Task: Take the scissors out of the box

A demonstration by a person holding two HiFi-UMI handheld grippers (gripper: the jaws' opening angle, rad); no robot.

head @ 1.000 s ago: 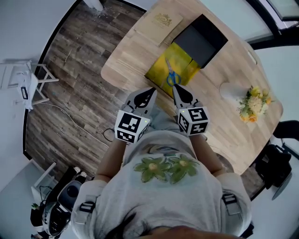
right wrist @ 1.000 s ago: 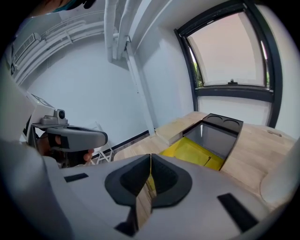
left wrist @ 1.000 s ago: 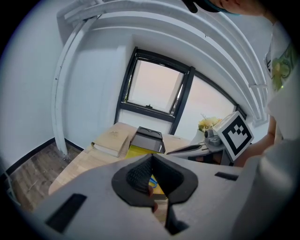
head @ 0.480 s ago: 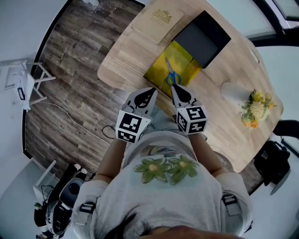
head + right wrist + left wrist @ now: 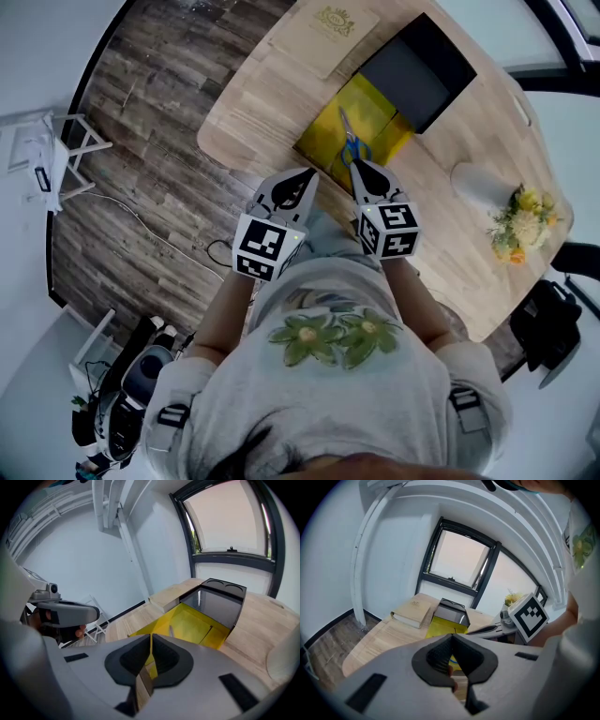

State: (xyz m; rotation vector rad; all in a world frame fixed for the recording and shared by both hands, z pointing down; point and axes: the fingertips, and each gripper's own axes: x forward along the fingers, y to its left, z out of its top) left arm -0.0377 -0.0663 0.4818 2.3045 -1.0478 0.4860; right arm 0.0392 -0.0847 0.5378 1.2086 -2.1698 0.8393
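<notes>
Studio room: wooden table (image 5: 272, 108), flowers (image 5: 518, 223)

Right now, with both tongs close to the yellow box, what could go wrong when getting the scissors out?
1. The left tongs and right tongs are both shut; unless one opens first, it may just shove the scissors.
2. The scissors lie flat on the floor of the yellow box, so the tips could slip off them.
3. Nothing holds the box, so it might slide.
</notes>
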